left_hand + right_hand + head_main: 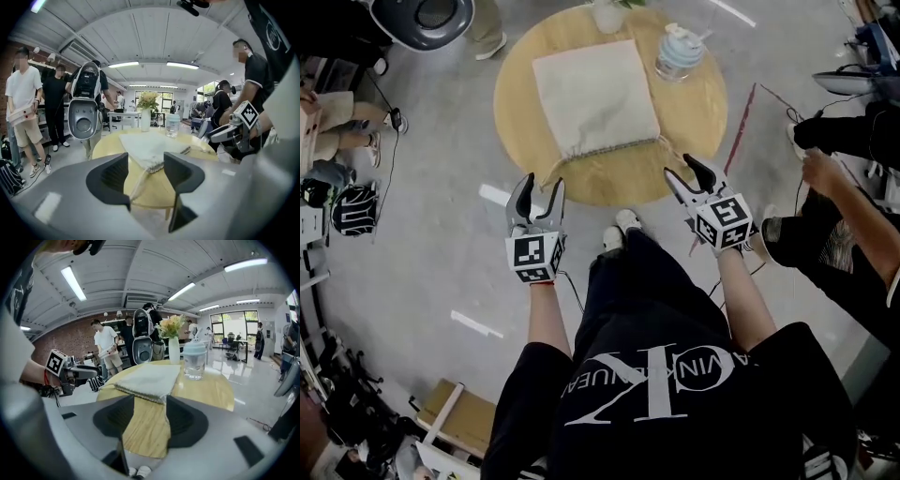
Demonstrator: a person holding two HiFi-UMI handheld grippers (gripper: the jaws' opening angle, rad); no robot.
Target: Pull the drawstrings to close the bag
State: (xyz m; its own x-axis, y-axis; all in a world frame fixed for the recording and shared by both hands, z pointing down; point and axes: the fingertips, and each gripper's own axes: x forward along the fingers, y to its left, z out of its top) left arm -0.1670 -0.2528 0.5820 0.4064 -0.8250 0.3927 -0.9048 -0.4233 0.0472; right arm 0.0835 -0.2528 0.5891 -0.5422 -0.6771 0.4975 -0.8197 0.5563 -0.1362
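Two grippers are held at the near edge of the round table [703, 103], one at each side of the bag's mouth. The cloth bag [595, 94] is laid flat on the table, with its mouth turned toward the person. The mouth looks a little bunched, so it is probably only partly closed.

The left gripper [541, 183] has its jaws spread wide. The left drawstring [138, 185] is seen running between them, but it is not pinched. The right gripper [678, 165] also has its jaws spread, with nothing squeezed. The right drawstring [197, 150] is stretched out from the bag's other corner toward it.

For a good pull, each string should be caught close to the bag and squeezed tight first. Then both strings should be pulled apart, sideways and together, so the bag is not dragged off the table. The water bottle [678, 54] is stood just beside the bag, so a gentle pull is needed.
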